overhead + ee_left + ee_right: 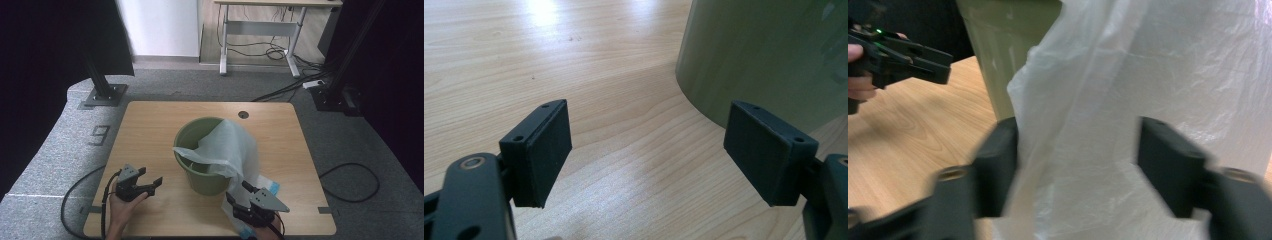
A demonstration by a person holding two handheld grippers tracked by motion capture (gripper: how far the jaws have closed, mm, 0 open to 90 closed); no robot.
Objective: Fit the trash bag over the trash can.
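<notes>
A green bucket stands upright in the middle of the wooden table. A thin white plastic bag is draped over its right rim and hangs down to the table in front. My right gripper sits at the front right, open, its jaws on either side of the hanging bag without pinching it. In the right gripper view the bucket rises behind. My left gripper rests low at the front left, open and empty. Its jaws point at the bucket's base.
A blue and white packet lies under the bag's lower end near the front right. A round hole is in the table's far edge. Black stands, floor cables and a second desk surround the table.
</notes>
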